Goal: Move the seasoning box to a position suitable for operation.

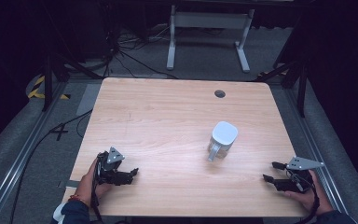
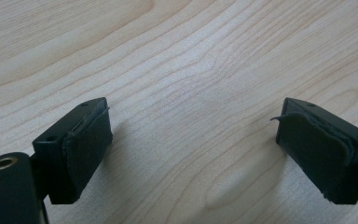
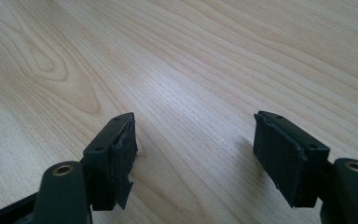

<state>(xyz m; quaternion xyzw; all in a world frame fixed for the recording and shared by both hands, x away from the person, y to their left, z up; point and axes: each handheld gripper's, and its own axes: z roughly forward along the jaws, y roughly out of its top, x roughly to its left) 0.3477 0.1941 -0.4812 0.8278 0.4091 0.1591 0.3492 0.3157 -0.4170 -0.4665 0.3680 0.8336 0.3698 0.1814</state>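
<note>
The high view takes in the whole light wooden table [image 1: 168, 121], with a white mug with a handle [image 1: 223, 139] standing right of the frame's centre, its handle turned toward the lower left. In the same view the left tongs [image 1: 133, 173] sit at the lower left of the frame, held in the person's left hand [image 1: 93, 179], and the right tongs [image 1: 269, 171] sit at the lower right, held in the right hand [image 1: 307, 193]; each carries a grey three-cornered plate on top. The white mug lies between the two, nearer the right tongs but well apart from both, and farther up the frame than either. A small dark round hole [image 1: 219, 94] marks the table near its far edge, and a white metal frame [image 1: 208, 32] stands on the grey floor beyond. The left gripper view shows what the high view cannot: the left tongs [image 2: 193, 140] spread wide over bare wood grain, with worn black pads [image 2: 91, 144] and nothing between them. The right gripper view likewise shows the right tongs [image 3: 196, 149] spread apart, empty, low over the table.
</note>
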